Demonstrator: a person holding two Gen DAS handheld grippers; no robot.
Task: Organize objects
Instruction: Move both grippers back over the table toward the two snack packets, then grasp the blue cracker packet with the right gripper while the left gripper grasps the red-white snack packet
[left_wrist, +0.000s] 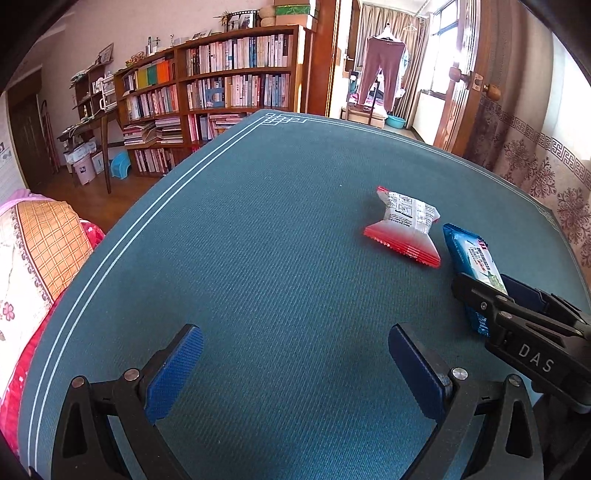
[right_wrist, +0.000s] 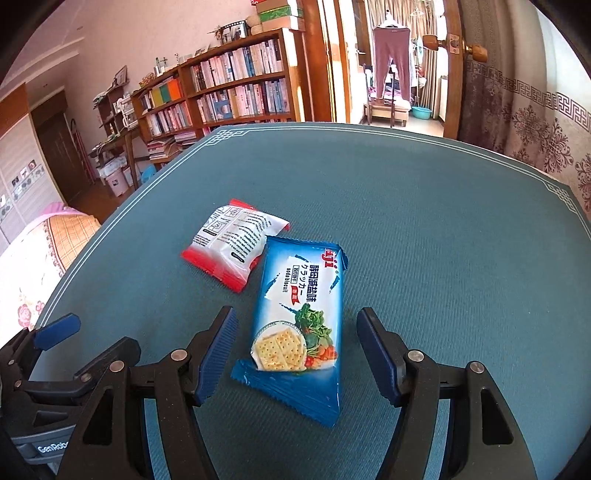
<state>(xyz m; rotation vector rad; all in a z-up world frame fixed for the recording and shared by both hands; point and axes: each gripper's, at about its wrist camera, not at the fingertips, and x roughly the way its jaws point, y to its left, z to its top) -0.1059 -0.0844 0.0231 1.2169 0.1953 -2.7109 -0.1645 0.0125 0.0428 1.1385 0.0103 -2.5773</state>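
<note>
A blue soda biscuit packet (right_wrist: 301, 325) lies flat on the teal table cloth (right_wrist: 443, 221), between the open fingers of my right gripper (right_wrist: 295, 332), whose pads stand apart from it on both sides. A red and white snack packet (right_wrist: 232, 243) lies just beyond it to the left, touching its far corner. In the left wrist view the red and white packet (left_wrist: 404, 225) and the blue packet (left_wrist: 469, 258) lie to the right, with the right gripper (left_wrist: 491, 299) around the blue one. My left gripper (left_wrist: 295, 354) is open and empty over bare cloth.
The table cloth (left_wrist: 258, 221) has white border lines near its left and far edges. A bed with a patterned quilt (left_wrist: 33, 251) lies off the left edge. Bookshelves (left_wrist: 221, 88) and a doorway stand beyond the far edge. A curtain (right_wrist: 535, 122) hangs at right.
</note>
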